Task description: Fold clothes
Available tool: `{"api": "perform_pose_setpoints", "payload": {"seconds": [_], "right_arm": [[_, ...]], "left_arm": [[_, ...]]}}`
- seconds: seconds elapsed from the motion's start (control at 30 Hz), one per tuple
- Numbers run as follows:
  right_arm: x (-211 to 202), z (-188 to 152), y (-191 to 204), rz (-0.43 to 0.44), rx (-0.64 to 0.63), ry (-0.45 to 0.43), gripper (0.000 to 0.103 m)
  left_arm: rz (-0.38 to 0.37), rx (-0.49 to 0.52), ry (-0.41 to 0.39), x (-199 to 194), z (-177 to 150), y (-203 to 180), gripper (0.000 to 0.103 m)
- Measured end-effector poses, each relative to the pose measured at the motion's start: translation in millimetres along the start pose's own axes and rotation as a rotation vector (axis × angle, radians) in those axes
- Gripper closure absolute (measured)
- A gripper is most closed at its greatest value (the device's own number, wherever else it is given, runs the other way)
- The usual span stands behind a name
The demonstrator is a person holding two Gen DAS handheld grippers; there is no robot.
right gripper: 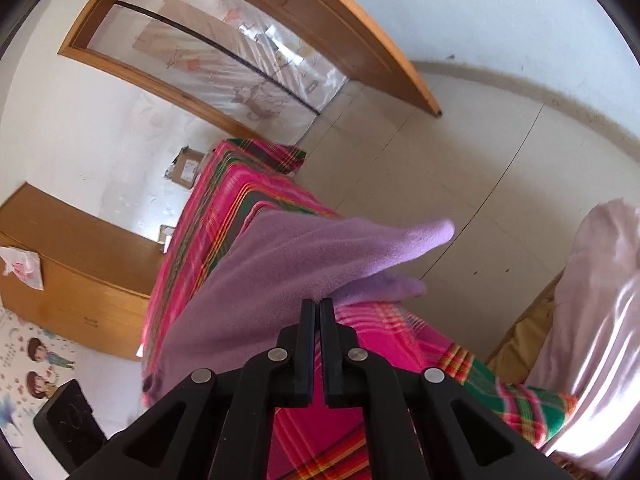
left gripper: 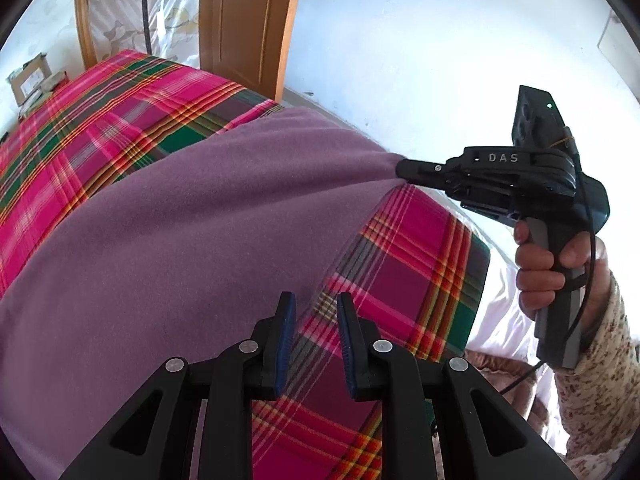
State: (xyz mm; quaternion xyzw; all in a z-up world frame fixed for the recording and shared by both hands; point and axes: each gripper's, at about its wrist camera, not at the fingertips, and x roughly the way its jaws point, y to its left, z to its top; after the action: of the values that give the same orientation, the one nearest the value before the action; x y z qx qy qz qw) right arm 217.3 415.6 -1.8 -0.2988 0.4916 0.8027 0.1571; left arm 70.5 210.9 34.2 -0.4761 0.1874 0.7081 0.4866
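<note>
Right claw (right gripper: 319, 300) pinches the purple garment (left gripper: 180, 216) taut over the plaid bed (left gripper: 404, 280), left claw (left gripper: 316, 312) spread and empty; that thin grip could slip.

I'm in a home bedroom: plaid bedspread (left gripper: 120, 120) on the bed, wooden door (left gripper: 244, 24), kids' wall stickers (right gripper: 40, 364), tiled floor (right gripper: 460, 168).

Right tool (right gripper: 319, 305) clamped on purple garment (right gripper: 280, 264) above plaid bedcover (right gripper: 224, 200).
</note>
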Motion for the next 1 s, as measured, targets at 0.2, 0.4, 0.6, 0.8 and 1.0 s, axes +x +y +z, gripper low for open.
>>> {"api": "perform_pose_setpoints", "payload": {"seconds": [0.2, 0.4, 0.6, 0.8, 1.0], "right_arm": [[-3, -2, 8, -0.05, -0.045, -0.024, 0.1], [-14, -10, 44, -0.327, -0.277, -0.106, 0.099], [-17, -23, 84, -0.262, -0.486, -0.179, 0.099], [22, -47, 119, -0.119, -0.646, -0.048, 0.095], [37, -71, 118, -0.247, -0.764, -0.001, 0.088]], "left_arm": [[0.005, -0.014, -0.01, -4, -2, 9, 0.081], [0.012, -0.057, -0.009, -14, -14, 24, 0.081], [0.029, -0.092, -0.023, -30, -31, 39, 0.081], [0.082, -0.232, -0.034, -51, -63, 76, 0.081], [0.139, -0.384, -0.068, -77, -97, 120, 0.081]]}}
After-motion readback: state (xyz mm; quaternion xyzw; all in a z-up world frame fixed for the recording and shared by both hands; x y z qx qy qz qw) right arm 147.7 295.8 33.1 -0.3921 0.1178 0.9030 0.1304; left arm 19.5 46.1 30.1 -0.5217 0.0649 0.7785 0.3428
